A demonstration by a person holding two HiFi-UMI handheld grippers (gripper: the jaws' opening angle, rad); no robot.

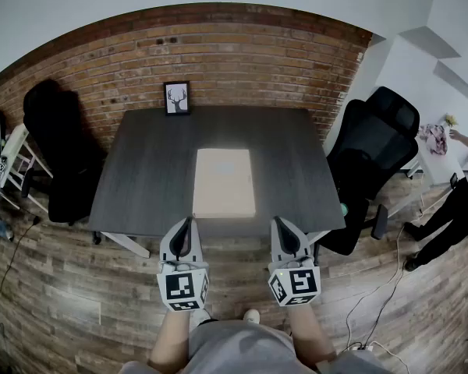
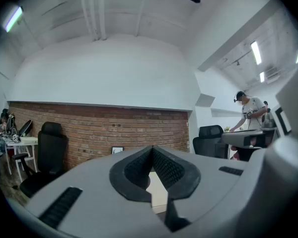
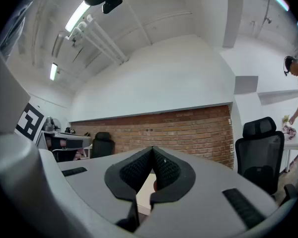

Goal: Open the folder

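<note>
Approach step, no contact yet. Closed folder lies flat mid-counter, toward near edge. left claw and right claw both pinched together, empty, level, short of counter. Next move likely needs: part one claw, catch cover edge, lift.

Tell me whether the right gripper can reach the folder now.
Probably yes. The folder lies closed near the front edge of the table, and the right gripper hangs just short of that edge with nothing between them. Its jaws are shut, so they must open first.

The folder lies on the table, framed picture behind it.
</note>
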